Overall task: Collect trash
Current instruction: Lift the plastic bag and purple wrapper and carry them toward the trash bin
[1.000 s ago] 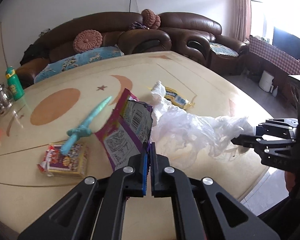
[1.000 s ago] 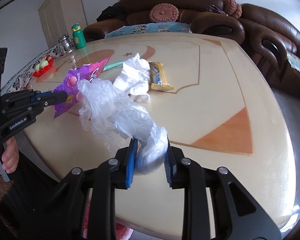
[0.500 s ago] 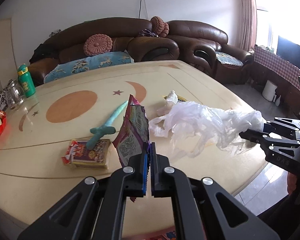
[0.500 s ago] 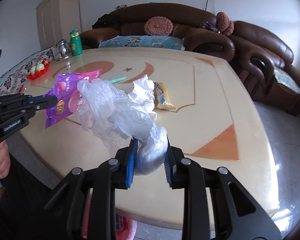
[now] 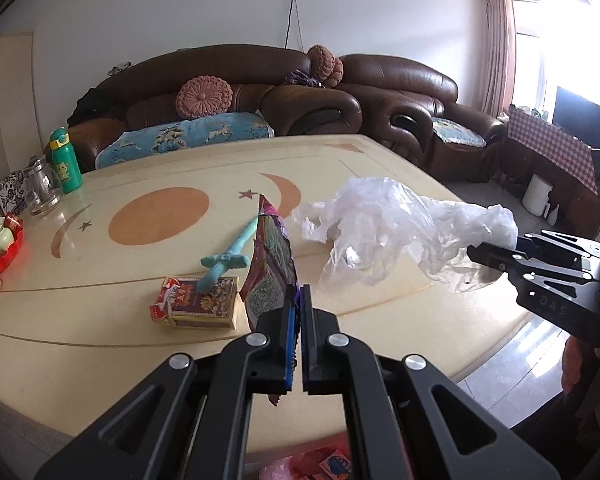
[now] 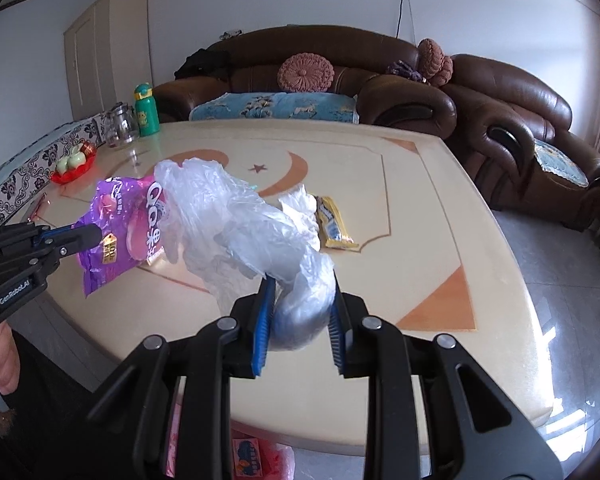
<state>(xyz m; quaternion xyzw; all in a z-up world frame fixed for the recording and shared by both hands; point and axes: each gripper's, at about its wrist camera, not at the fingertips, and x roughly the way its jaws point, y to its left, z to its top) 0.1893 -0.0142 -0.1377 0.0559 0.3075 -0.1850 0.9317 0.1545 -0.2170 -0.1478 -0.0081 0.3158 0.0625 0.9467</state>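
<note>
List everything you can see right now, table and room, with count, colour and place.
Purple snack wrapper: 1, purple, held above table's near edge.
Clear plastic bag: 1, translucent white, held above table.
Yellow snack bar wrapper: 1, yellow, table centre.
Crumpled white plastic: 1, white, beside yellow wrapper.
Teal toy sword: 1, teal, resting on box.
Red patterned box: 1, red, near edge.
Green bottle: 1, green, far corner.
Glass jar: 1, clear, beside bottle.
Red fruit tray: 1, red, left side.
Cream table: 1, cream.
Brown leather sofa: 1, brown, behind table.
Left gripper: shut on wrapper.
Right gripper: shut on bag.
</note>
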